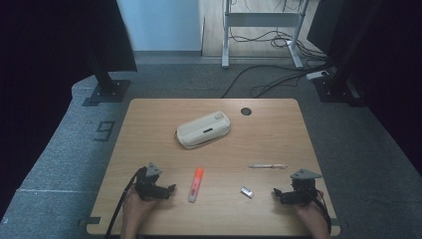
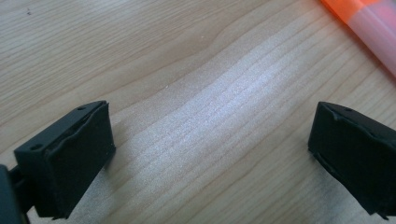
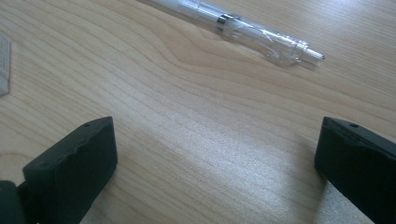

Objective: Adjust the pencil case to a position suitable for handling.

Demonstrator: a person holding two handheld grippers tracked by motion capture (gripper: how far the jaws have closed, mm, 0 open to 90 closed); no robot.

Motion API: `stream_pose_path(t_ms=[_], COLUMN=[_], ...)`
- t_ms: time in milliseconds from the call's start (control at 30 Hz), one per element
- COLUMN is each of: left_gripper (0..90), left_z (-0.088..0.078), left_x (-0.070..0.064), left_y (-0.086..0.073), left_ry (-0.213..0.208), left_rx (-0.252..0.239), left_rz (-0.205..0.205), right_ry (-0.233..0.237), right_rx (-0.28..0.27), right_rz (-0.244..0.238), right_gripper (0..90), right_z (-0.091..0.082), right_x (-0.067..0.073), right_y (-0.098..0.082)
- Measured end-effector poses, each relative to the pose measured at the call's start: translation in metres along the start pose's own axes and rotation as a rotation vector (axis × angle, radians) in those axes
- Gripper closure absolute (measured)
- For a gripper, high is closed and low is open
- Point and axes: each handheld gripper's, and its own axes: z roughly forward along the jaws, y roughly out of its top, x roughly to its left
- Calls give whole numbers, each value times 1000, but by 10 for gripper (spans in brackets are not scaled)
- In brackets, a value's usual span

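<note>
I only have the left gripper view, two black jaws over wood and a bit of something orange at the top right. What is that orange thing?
Observer: An orange highlighter, lying lengthwise on the table just right of the left gripper.
Operator: Is anything else within reach on the table?
Observer: A clear pen lies just beyond the right gripper, whose jaws stand open and hold nothing.
Operator: Anything between the two grippers?
Observer: A small white eraser lies between the highlighter and the right gripper.
Operator: And farther back?
Observer: A cream pencil case sits near the table's middle, closed.
</note>
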Motion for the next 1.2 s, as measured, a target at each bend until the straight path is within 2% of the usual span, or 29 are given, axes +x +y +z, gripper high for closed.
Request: stream_pose_path(t_ms=[200,233,500,600,800,867,933,1067,1133,1200], left_gripper=[12,38,47,34,93,88,69,53,52,41], left_z=[0,0,0,0,-1,0,0,0,-3,-6], left_x=[-1,-1,-2,-3,-4,-5,-4,-4,-3,-1], left_y=[0,0,0,0,1,2,5,7,9,13], left_ry=[3,-3,-6,-21,-49,-54,-90,-80,-86,-100], left_rx=[-4,-12,-12,-9,-25,-26,-23,-18,-22,-31], left_rz=[-2,5,8,24,39,35,11,4,2,-19], right_ry=[5,7,8,9,9,9,8,7,7,7], right_rx=[-11,-16,-19,-18,-18,-18,-19,-20,-20,-20], right_rz=[-4,-5,-5,-5,-5,-5,-5,-4,-4,-4], right_gripper=[40,57,58,58,59,58,59,59,59,60], right_z=[-1,-2,-2,-2,-2,-2,-2,-2,-2,-2], right_x=[0,0,0,0,0,0,0,0,0,0], right_y=[0,-1,-1,-1,-1,-1,-1,-1,-1,-1])
